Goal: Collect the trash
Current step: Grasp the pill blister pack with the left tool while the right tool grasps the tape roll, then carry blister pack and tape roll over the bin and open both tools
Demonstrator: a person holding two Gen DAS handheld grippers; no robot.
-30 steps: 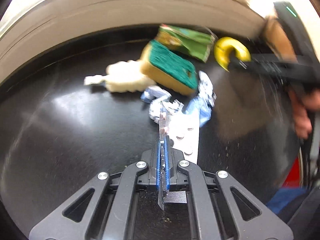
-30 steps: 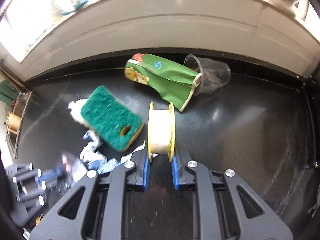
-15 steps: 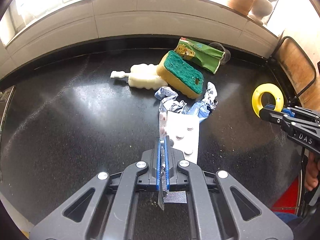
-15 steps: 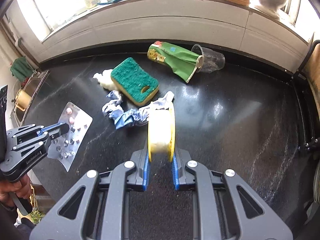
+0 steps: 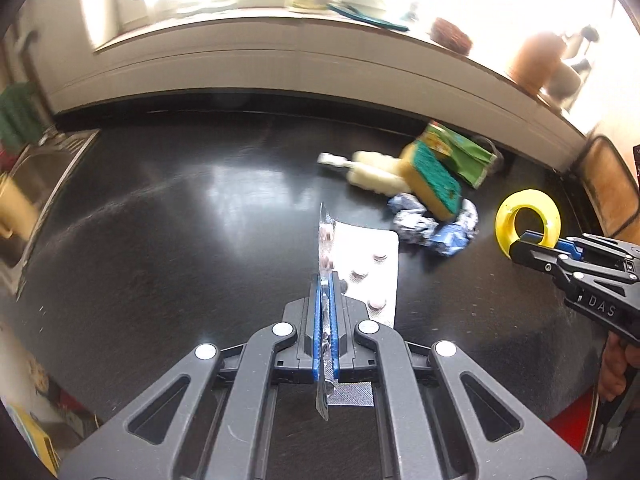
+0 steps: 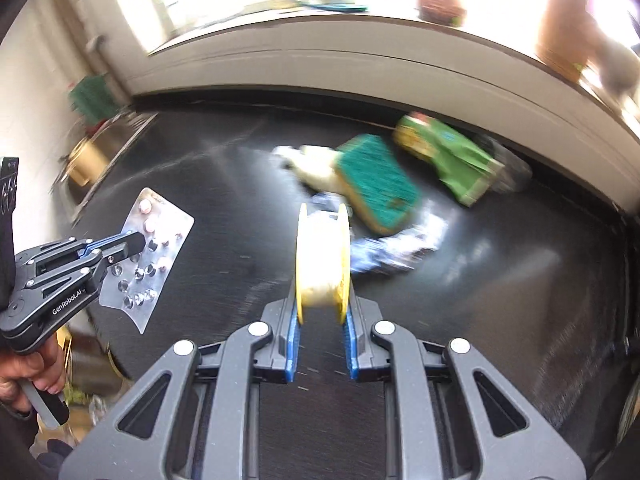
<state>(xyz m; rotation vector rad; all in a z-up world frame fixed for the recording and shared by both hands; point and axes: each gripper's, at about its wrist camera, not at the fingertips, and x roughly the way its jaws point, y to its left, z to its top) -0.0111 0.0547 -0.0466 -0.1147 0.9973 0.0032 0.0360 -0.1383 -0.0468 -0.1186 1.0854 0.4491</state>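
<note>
My left gripper [image 5: 325, 284] is shut on a silver pill blister pack [image 5: 370, 264], held above the black counter; it also shows in the right wrist view [image 6: 154, 256] in the left gripper [image 6: 132, 246]. My right gripper [image 6: 322, 312] is shut on a yellow spool of white tape [image 6: 323, 258], seen at the right in the left wrist view [image 5: 527, 216]. On the counter lie a green-topped sponge [image 5: 432, 176], a white brush-like piece [image 5: 372, 172], crumpled blue-silver foil wrappers [image 5: 432, 226], a green snack bag [image 5: 460, 152] and a clear plastic cup [image 6: 514, 170].
The black counter [image 5: 180, 208] ends at a white tiled wall with a window sill holding pots [image 5: 536, 60]. A sink [image 5: 36, 176] lies at the far left. A red object [image 5: 576, 428] sits low at the right edge.
Both grippers have pulled back and swung left with their loads; the trash pile now sits farther away and to the right. Both views are motion-blurred.
</note>
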